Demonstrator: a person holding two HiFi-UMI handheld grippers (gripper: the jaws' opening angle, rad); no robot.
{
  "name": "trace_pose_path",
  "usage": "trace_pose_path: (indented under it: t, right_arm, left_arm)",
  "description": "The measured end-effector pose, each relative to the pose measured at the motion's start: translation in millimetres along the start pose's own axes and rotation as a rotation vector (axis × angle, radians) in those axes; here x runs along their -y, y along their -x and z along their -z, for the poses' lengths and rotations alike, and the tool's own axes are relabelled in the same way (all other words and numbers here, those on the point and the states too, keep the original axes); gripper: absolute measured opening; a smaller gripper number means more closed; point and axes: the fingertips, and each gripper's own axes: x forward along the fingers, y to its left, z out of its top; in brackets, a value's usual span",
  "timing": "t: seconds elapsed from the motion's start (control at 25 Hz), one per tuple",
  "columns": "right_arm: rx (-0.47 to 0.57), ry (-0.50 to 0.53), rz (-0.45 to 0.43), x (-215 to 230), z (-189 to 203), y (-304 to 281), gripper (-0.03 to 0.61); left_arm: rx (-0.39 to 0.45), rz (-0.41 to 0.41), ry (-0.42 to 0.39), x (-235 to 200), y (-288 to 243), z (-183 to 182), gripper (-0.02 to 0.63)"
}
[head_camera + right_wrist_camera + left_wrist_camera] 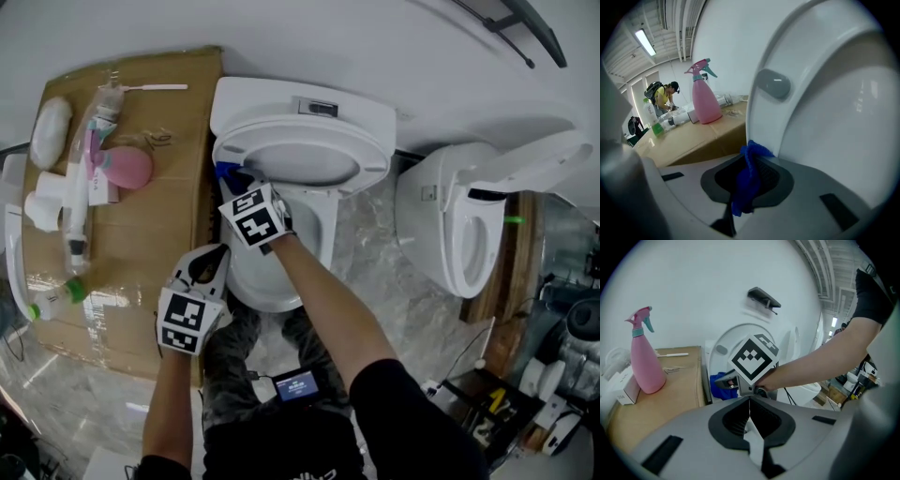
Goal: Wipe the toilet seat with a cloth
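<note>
The fingers of the right gripper point(751, 161) are clamped on a blue cloth point(744, 185), which is bunched into a narrow strip. Its long axis runs along the fingers, with the upper end poking past the tips. That end is set against the left edge of the raised toilet seat point(305, 155), just below a grey bumper point(773, 84). The seat is tilted back toward the tank, its underside facing out. The left gripper point(750, 411) is held lower, by the left rim of the bowl point(267, 286) and apart from the seat; its fingers are pressed together with nothing gripped. A pink spray bottle point(644, 357) is seen on the bench point(679, 390) at the left.
</note>
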Motion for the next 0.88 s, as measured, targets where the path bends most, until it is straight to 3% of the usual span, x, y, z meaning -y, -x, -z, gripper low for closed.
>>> trace_pose_path:
  t: [0.2, 0.44, 0.88]
  right_arm:
    - [-0.017, -0.007, -0.020, 2, 29, -18, 0.046]
    - [-0.012, -0.053, -0.054, 11, 57, -31, 0.044]
    - [0.000, -0.128, -0.051, 36, 112, -42, 0.044]
  left_arm:
    - [0.022, -0.039, 0.047, 0, -18, 10, 0.011]
    - [0.010, -0.101, 0.047, 4, -36, 17, 0.011]
    - [-0.038, -0.097, 0.040, 24, -70, 55, 0.012]
